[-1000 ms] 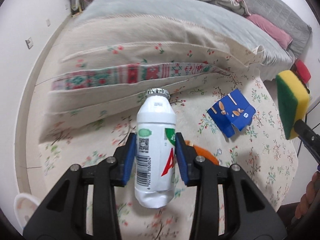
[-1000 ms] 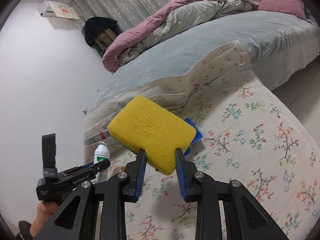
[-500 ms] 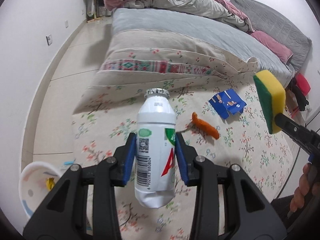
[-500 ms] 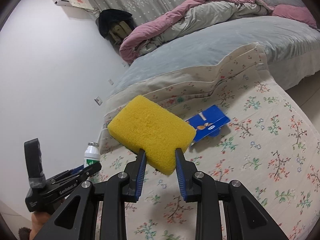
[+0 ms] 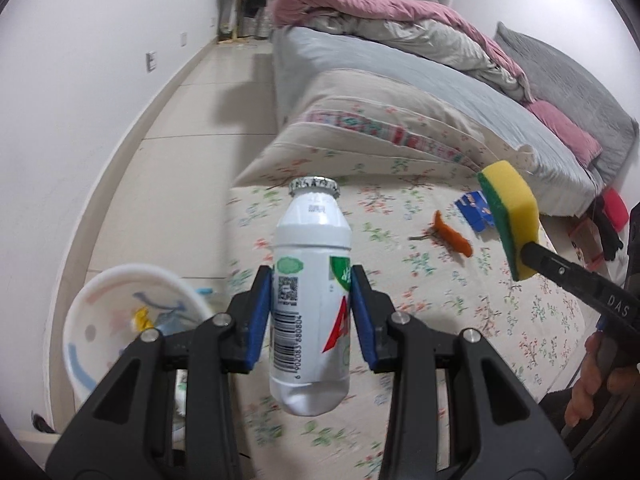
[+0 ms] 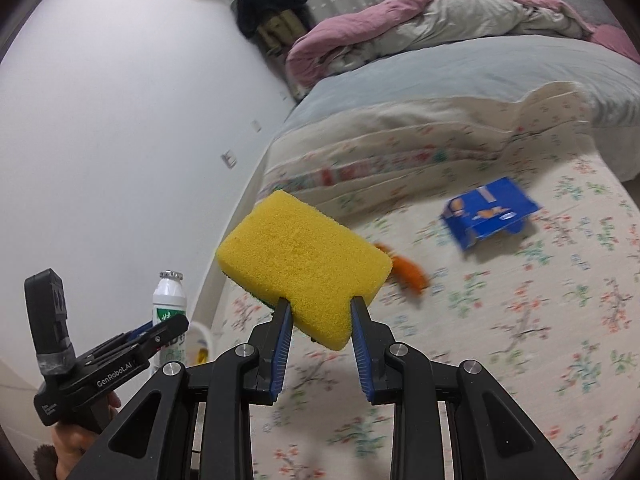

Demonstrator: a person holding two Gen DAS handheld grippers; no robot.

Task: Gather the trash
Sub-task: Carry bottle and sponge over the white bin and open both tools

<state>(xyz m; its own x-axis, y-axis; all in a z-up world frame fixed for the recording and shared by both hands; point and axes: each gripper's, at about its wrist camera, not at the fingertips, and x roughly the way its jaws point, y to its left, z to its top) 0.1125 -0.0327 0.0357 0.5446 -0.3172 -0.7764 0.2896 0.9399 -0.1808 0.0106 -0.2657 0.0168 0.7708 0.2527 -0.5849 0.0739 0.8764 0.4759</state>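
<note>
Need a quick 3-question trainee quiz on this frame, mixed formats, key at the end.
1. What does the left gripper clamp?
2. True or false: the yellow sponge lies on the floral cloth.
3. Which items remain on the cloth? A) blue carton and orange scrap B) a spoon C) nothing

Key
1. The white bottle.
2. False: the right gripper holds it in the air.
3. A
</note>
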